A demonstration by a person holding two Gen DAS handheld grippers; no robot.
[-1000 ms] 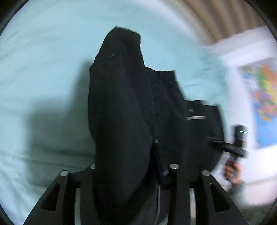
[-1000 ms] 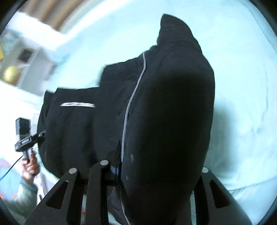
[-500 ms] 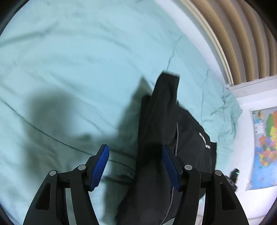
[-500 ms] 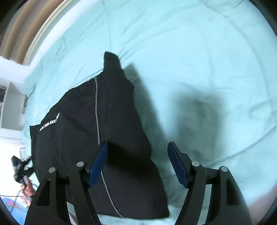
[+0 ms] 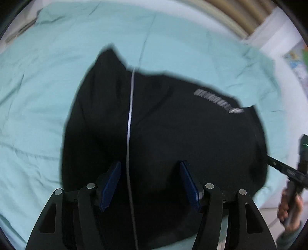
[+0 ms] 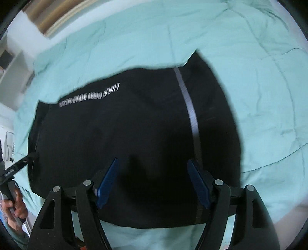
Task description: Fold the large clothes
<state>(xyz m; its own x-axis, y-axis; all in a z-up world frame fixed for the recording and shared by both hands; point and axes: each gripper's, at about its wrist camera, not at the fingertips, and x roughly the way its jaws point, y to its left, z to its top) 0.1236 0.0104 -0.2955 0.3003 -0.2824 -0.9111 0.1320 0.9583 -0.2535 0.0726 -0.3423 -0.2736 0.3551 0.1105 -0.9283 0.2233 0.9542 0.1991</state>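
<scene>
A black garment (image 5: 173,134) with a thin white stripe and a line of white lettering lies folded on the pale teal bedsheet (image 5: 38,96). It also fills the middle of the right wrist view (image 6: 125,134). My left gripper (image 5: 150,182) is open and empty, its blue pads (image 5: 110,184) hovering over the garment's near edge. My right gripper (image 6: 153,182) is open and empty too, with blue pads (image 6: 198,184) above the garment's near edge. The right gripper and the hand holding it show at the right edge of the left wrist view (image 5: 288,173).
The teal sheet (image 6: 259,77) spreads around the garment on all sides. A slatted wooden headboard (image 5: 240,15) and a white wall with a colourful map (image 5: 296,57) lie beyond the bed. White shelving (image 6: 11,63) stands at the far left.
One second ago both grippers were shut on the lifted garment. They let go half a second ago. Now the garment lies flat and both open grippers have swung over its near edge.
</scene>
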